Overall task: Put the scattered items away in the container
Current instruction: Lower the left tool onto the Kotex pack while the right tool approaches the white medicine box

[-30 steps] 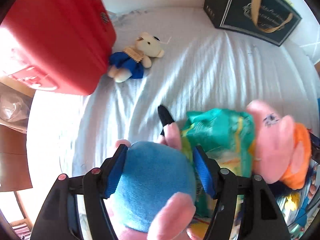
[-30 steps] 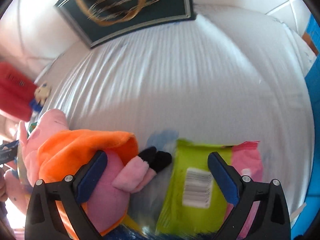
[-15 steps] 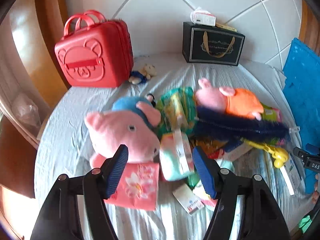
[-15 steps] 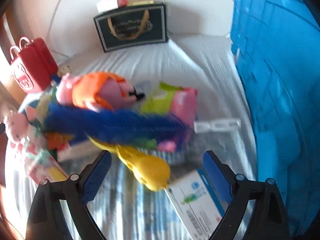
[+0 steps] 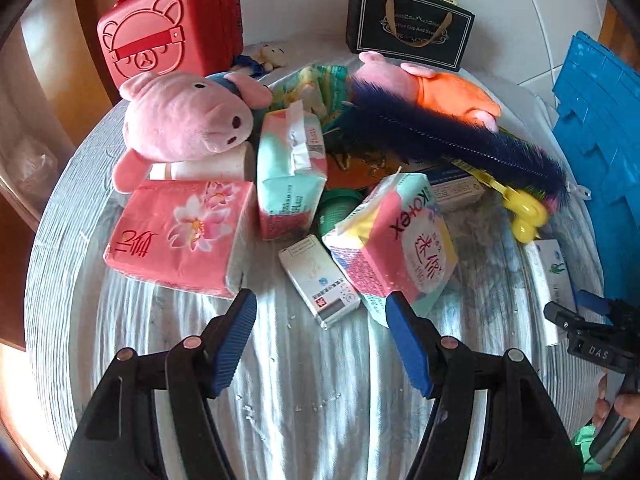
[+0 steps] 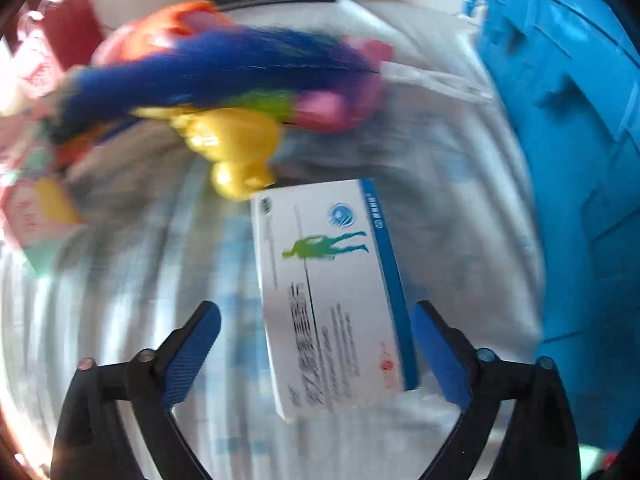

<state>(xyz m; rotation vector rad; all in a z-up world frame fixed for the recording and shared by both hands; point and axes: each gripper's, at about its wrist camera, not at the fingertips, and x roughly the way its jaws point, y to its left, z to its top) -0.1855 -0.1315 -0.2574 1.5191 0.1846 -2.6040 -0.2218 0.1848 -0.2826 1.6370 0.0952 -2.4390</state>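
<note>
The blue plastic crate stands at the right edge of the bed, its ribbed wall filling the right of both views; its inside is not visible in either. A red bear-face case stands closed at the far left corner and a black gift bag stands against the tiled wall at the far edge.

The left wrist view alone shows the whole heap: a pink pig plush lying on a white cup, a pink flower-print tissue pack in front of it, a mint wet-wipe pack, a Kotex pad pack leaning on a small white medicine box, a second pig plush in orange under a long dark-blue fluffy pouch, and a yellow toy. It also catches the other handset and a fingertip at the lower right corner.

The right wrist view, blurred, alone shows a flat white box with a blue edge band and a green figure print close up, lying on the sheet near the crate.

The left tool hangs with its jaws apart over bare sheet, holding nothing. The right tool has been narrowing its jaws; the white box lies between them, with gaps on both sides, ungripped.
</note>
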